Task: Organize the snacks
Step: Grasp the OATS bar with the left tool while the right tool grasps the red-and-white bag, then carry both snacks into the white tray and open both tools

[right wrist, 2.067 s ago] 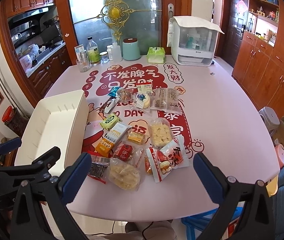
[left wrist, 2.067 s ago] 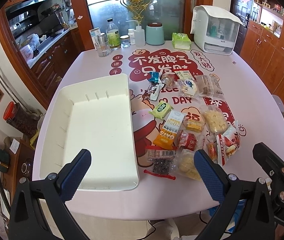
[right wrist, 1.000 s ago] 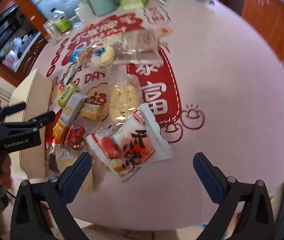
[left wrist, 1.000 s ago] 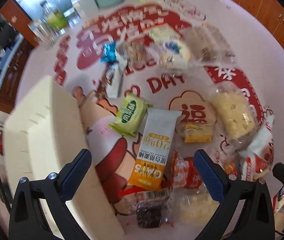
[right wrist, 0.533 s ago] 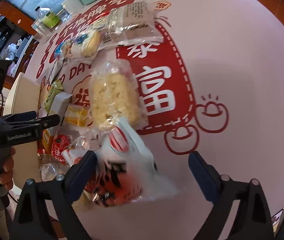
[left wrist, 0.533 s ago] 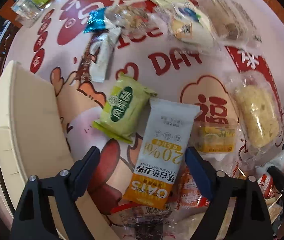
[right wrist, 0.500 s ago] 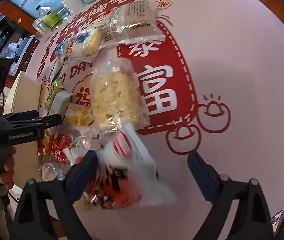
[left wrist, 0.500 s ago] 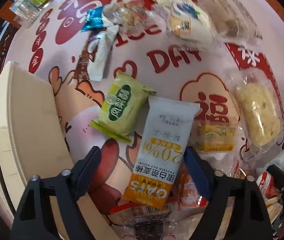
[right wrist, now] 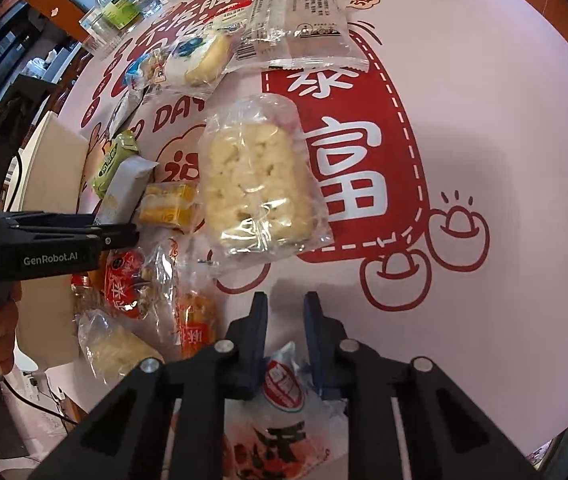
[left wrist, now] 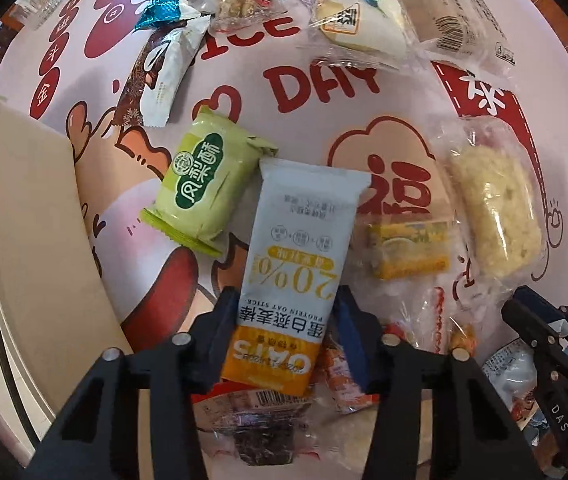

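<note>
Both my tongs have just closed: my left gripper (left wrist: 285, 320) now pinches the oat bar (left wrist: 295, 264), my right gripper (right wrist: 284, 332) the red-and-white packet (right wrist: 284, 396) (earlier untouched), beside the cream tray (left wrist: 24, 240) on the pink tablecloth (right wrist: 483, 120).

White-and-orange oat bar packet (left wrist: 289, 280) flat among scattered snacks (left wrist: 495, 216), beside cream bin (left wrist: 16, 264)

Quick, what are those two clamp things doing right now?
Left gripper: just closed on the oat bar packet.
Right gripper: just closed on the red-and-white snack bag.
</note>
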{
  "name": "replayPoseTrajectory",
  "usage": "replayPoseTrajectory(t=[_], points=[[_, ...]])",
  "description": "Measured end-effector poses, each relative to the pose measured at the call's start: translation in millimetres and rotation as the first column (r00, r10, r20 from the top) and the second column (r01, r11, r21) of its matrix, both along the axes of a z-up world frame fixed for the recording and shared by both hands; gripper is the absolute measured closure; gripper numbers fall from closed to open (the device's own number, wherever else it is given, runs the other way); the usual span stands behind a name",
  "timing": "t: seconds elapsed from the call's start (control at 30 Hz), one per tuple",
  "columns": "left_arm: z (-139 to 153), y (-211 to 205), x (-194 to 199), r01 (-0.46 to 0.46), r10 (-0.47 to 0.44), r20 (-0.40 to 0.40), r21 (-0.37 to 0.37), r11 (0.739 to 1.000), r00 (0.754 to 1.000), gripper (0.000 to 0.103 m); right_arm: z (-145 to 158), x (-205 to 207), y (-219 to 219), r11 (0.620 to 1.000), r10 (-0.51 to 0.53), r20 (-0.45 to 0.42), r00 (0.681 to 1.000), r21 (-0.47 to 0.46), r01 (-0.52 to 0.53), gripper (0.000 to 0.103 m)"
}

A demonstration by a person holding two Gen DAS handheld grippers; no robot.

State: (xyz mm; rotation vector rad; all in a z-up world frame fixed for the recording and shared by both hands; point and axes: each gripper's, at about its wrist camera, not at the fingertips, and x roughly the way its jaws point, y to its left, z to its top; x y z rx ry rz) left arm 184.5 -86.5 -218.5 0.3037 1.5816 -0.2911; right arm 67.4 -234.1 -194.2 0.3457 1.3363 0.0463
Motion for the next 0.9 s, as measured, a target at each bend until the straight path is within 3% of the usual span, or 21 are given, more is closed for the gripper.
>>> replayPoseTrajectory(t=[0.3, 0.67, 0.9], points=[[15, -4, -13, -0.004, 0.004, 0.098, -0.005, 1.000, 0.995, 0.069, 17, -5, -2, 1.000, -0.003, 0.085, 0.996, -0.031, 0.006, 0.090], [83, 7, -25, -0.024, 0.039, 0.266, -0.057, 0.998, 0.963, 0.069, 57, 1, -2, 0.999, 0.015, 0.197, 0.980, -0.049, -0.006, 0.091], [130, 27, -26, -0.053, 0.082, 0.324, -0.099, 0.994, 0.942, 0.069, 88, 13, 5, 0.998, 0.045, 0.275, 0.960, -0.063, -0.028, 0.092]])
